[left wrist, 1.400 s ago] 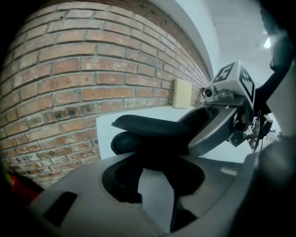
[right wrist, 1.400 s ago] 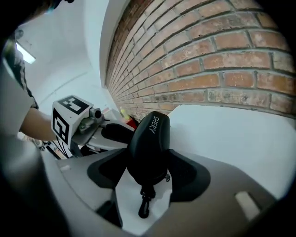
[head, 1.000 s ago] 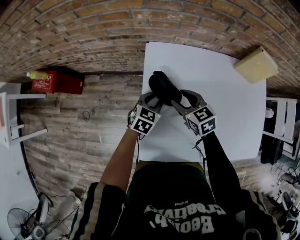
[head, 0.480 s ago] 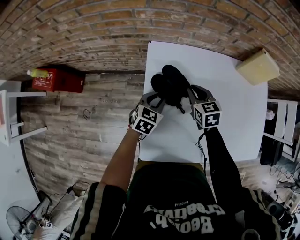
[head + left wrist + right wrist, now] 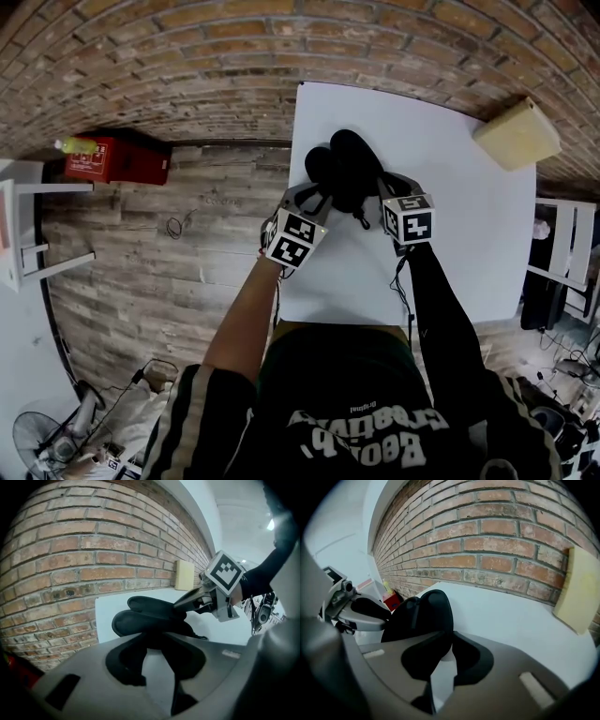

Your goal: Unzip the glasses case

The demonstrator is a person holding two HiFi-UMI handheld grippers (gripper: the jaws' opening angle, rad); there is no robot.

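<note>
Glasses case (image 5: 339, 171), black, lay agape near the left edge of the white table (image 5: 450, 187), long axis running away from me, straight ahead of both claws. Left gripper (image 5: 314, 199) gripped its near left end, jaws just tightened; right gripper (image 5: 382, 192) had just closed onto the lid (image 5: 354, 159) at its right rim. I read no brand on it; shirt (image 5: 366, 441) print upside down, unclear.

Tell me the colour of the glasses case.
Black; the glasses case shows best in the head view.
</note>
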